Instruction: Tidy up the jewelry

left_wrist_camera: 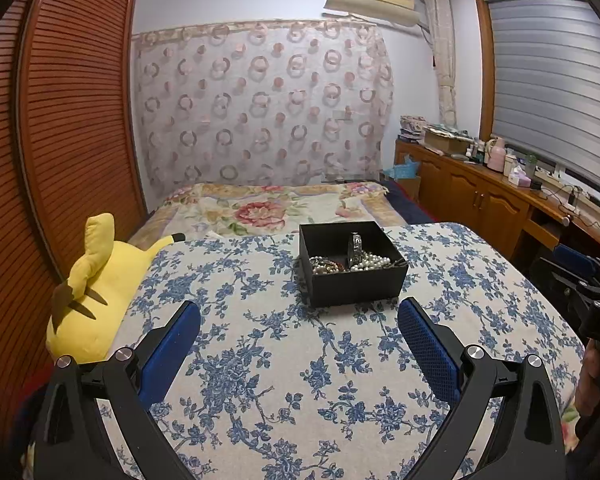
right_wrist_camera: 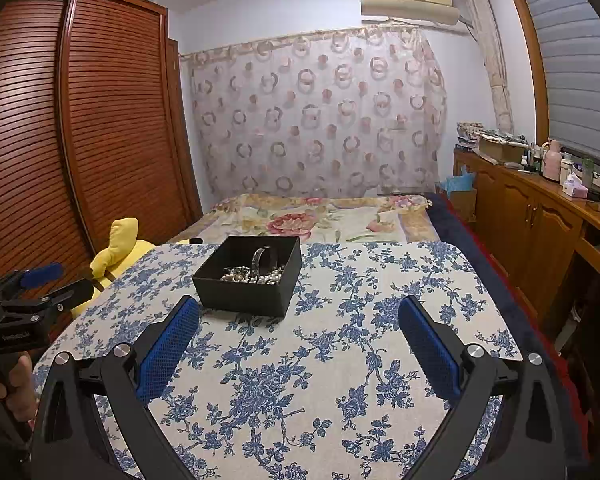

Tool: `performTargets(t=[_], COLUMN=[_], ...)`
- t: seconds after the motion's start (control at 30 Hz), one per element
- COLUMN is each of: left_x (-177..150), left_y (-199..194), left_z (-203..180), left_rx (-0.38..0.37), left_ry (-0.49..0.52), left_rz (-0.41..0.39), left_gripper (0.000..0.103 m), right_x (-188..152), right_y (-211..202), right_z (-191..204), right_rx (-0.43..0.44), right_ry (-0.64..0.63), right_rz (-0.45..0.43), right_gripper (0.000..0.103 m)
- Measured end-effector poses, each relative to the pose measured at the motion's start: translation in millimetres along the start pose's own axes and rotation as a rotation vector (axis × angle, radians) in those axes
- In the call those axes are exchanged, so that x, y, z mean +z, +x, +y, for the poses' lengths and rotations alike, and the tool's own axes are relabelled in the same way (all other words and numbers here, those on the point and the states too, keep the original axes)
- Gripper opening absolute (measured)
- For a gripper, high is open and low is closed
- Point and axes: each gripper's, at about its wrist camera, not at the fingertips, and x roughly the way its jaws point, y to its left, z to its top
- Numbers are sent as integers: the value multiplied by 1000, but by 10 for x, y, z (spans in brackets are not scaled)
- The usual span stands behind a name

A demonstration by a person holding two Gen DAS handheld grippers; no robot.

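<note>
A black open box (left_wrist_camera: pixel 356 284) sits on a blue-flowered tablecloth (left_wrist_camera: pixel 284 360). Inside it lie a pearl necklace (left_wrist_camera: pixel 370 261), a beaded bracelet (left_wrist_camera: pixel 323 265) and a silver bangle (left_wrist_camera: pixel 355 249) standing on edge. My left gripper (left_wrist_camera: pixel 299 312) is open and empty, just short of the box's near wall. In the right wrist view the box (right_wrist_camera: pixel 248 292) is ahead to the left, with pearls (right_wrist_camera: pixel 270 278) and the bangle (right_wrist_camera: pixel 259 259) inside. My right gripper (right_wrist_camera: pixel 299 312) is open and empty, to the right of the box. The left gripper also shows at the left edge (right_wrist_camera: pixel 40 280).
A yellow plush toy (left_wrist_camera: pixel 96 292) lies at the table's left edge against a brown slatted wardrobe (left_wrist_camera: pixel 60 140). A bed with a floral cover (left_wrist_camera: pixel 268 208) lies behind the table. A wooden cabinet (left_wrist_camera: pixel 484 196) with clutter runs along the right wall.
</note>
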Motion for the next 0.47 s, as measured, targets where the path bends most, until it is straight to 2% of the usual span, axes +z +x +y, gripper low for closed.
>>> performTargets(t=[0.47], left_x=[15], left_y=[-26], left_z=[-31], left_rx=[-6], left_ry=[3], left_rz=[0], left_gripper=[95], right_x=[2], right_y=[12], right_z=[19], right_rx=[4], right_ry=[3], right_rz=[0], right_gripper=[101])
